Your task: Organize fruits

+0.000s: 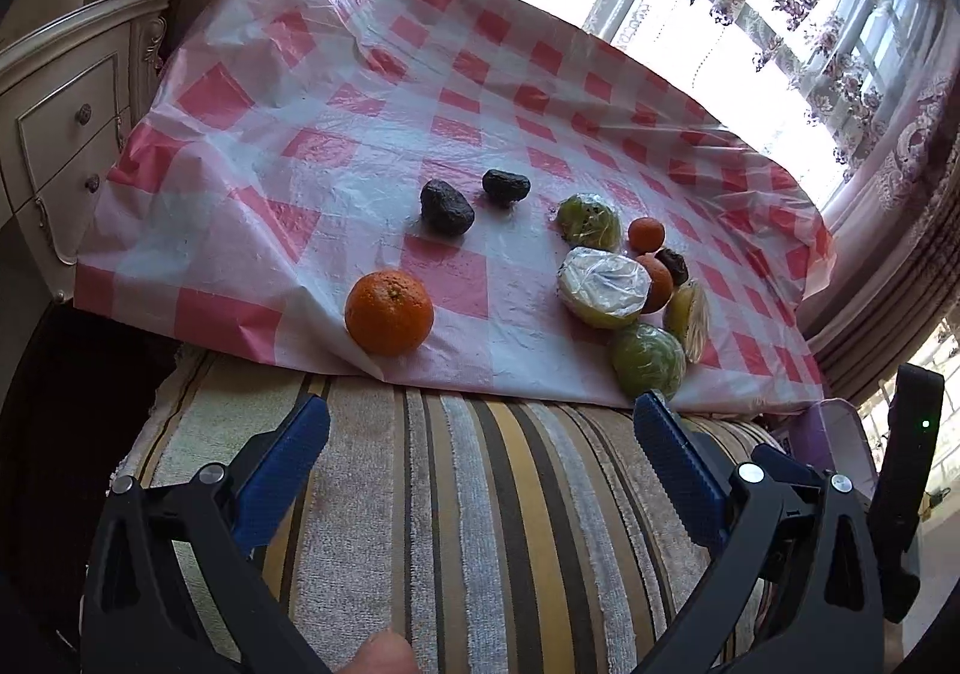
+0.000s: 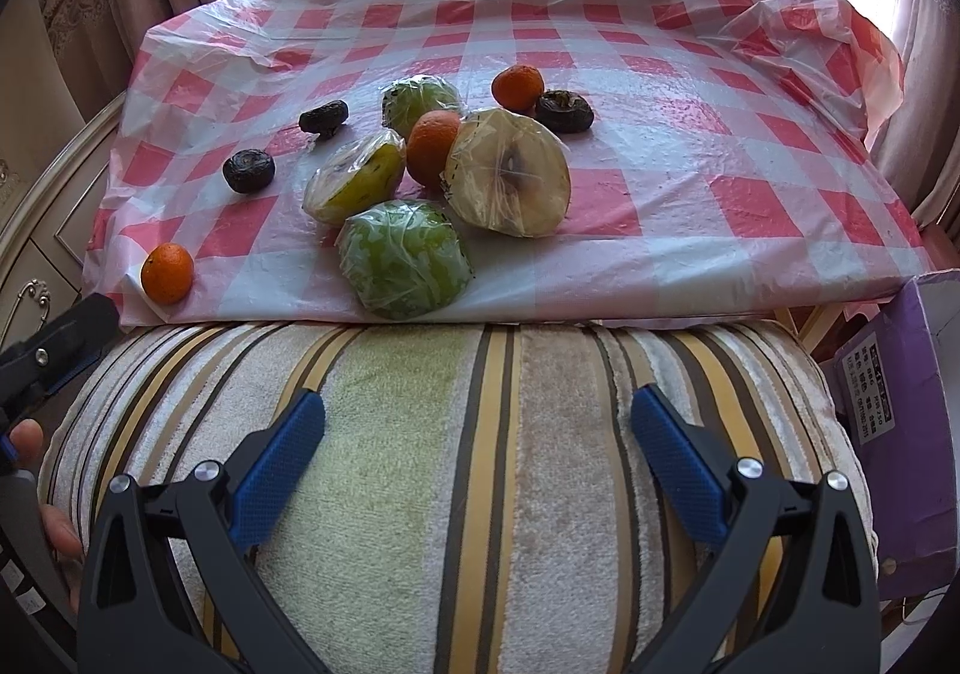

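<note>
Left gripper point(image 1: 480, 422) spread wide, empty, over striped cushion point(image 1: 456, 494) | right gripper point(image 2: 477, 419) likewise agape, empty | fruits point(image 2: 420, 182) clustered on checked cloth point(image 2: 690, 134), lone orange point(image 1: 389, 312) near its front edge

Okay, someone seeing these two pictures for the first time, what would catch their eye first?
Probably the red-and-white checked cloth and the cluster of plastic-wrapped cut fruit piled at its near middle, with small oranges and dark wrinkled fruits around it. Next, one orange sitting alone at the cloth's near left edge. Both grippers, left and right, are open over the striped cushion, holding nothing.
</note>
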The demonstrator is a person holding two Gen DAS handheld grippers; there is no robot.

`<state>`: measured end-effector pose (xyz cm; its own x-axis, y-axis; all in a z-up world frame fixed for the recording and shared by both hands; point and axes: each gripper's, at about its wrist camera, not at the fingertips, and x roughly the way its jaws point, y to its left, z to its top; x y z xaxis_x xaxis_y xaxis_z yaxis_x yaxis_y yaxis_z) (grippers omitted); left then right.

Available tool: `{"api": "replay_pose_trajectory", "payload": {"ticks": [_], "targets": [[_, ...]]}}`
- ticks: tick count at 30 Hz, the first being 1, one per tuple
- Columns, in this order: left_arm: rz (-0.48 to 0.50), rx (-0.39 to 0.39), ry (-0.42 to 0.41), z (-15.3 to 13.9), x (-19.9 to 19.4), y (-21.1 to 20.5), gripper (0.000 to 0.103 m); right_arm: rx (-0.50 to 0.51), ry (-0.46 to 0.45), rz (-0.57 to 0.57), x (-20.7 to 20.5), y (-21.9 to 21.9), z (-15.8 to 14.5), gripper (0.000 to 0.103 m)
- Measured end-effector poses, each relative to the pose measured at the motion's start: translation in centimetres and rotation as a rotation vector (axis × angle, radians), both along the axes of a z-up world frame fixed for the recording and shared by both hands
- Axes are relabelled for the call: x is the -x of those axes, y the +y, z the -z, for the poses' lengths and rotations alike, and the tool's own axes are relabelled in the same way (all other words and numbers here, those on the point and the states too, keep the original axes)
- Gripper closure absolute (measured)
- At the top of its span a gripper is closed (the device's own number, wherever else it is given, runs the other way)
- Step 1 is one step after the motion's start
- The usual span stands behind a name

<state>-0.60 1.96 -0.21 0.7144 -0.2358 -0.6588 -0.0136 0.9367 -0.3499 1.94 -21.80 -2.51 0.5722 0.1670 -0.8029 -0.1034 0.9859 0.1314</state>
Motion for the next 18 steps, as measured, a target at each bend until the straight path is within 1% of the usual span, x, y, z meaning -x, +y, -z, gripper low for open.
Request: {"api": "replay_pose_trajectory", "payload": {"ticks": [2, 6, 10, 11, 12, 13, 16, 17, 18], "targets": [[0.004, -0.037, 0.000, -0.4, 0.2, 0.0, 0.005, -0.012, 0.001, 0.000, 0.0, -0.1, 0.0, 0.001], [0.060, -0.012, 0.023, -0.5, -0.8, 1.0, 0.005, -0.013, 0.011, -0.028, 0.0, -0.3, -0.2, 0.001], [0.076, -0.058, 0.032, -0.6, -2.2, 1.6, 0.005, -0.035, 0.017, -0.044, -0.4, -0.6, -0.5, 0.001], [0.072, -0.079, 0.035, -0.7, -2.5, 1.7, 0.008, -0.050, 0.018, -0.047, -0.6, -0.8, -0.7, 0.001], [0.069, -0.090, 0.030, -0.7, -2.8, 1.8, 0.018, -0.061, 0.014, -0.045, -0.9, -1.0, -0.9, 0.001], [0.077, -0.098, 0.032, -0.7, -3.2, 1.9, 0.023, -0.069, 0.011, -0.040, -1.2, -1.3, -1.1, 0.001], [0.109, -0.132, 0.079, 0.1, -5.0, 1.8, 0.037, -0.102, 0.015, -0.057, -2.4, -1.6, -1.3, 0.001], [0.118, -0.144, 0.095, 0.4, -5.4, 1.7, 0.040, -0.107, 0.014, -0.061, -2.8, -1.7, -1.4, 0.001], [0.119, -0.159, 0.107, 0.6, -5.8, 1.6, 0.040, -0.107, 0.010, -0.062, -3.3, -1.7, -1.5, 0.001]]}}
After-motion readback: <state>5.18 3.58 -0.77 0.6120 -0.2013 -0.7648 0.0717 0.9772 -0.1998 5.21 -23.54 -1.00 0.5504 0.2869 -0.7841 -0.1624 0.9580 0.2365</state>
